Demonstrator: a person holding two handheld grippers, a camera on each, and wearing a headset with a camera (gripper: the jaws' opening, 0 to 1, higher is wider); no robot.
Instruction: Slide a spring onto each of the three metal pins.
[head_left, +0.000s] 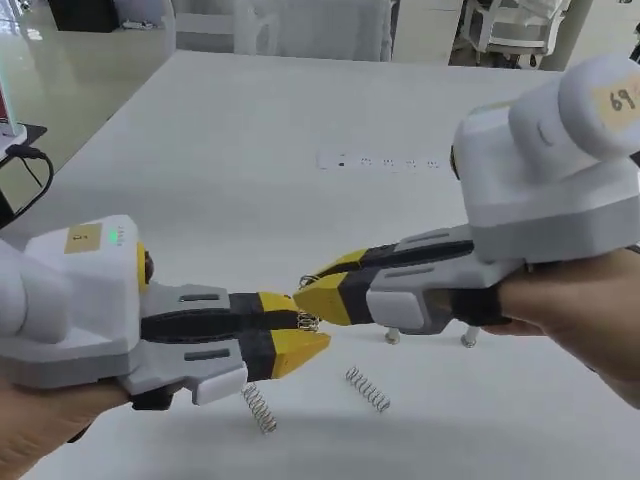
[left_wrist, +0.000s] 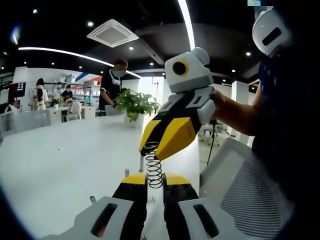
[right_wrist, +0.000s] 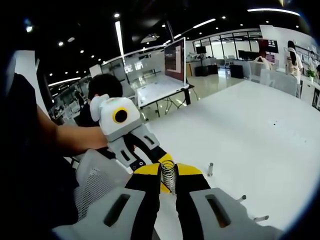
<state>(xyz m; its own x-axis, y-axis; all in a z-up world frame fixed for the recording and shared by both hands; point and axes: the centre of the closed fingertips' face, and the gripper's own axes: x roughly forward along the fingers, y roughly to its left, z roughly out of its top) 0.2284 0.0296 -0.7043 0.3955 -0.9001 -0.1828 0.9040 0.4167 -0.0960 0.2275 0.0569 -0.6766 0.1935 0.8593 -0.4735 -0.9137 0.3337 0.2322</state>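
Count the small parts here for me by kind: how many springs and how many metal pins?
Springs: 3, two lying on the table, one spring held between the left gripper and the right gripper
Metal pins: 3
Total: 6

A power strip (head_left: 385, 160) lies flat on the white table (head_left: 230, 150).

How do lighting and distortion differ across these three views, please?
Head view: even, bright light, soft shadows on the white table, slight blur on the held spring. Left gripper view: fisheye bends the ceiling light strip. Right gripper view: person's torso underexposed at left.
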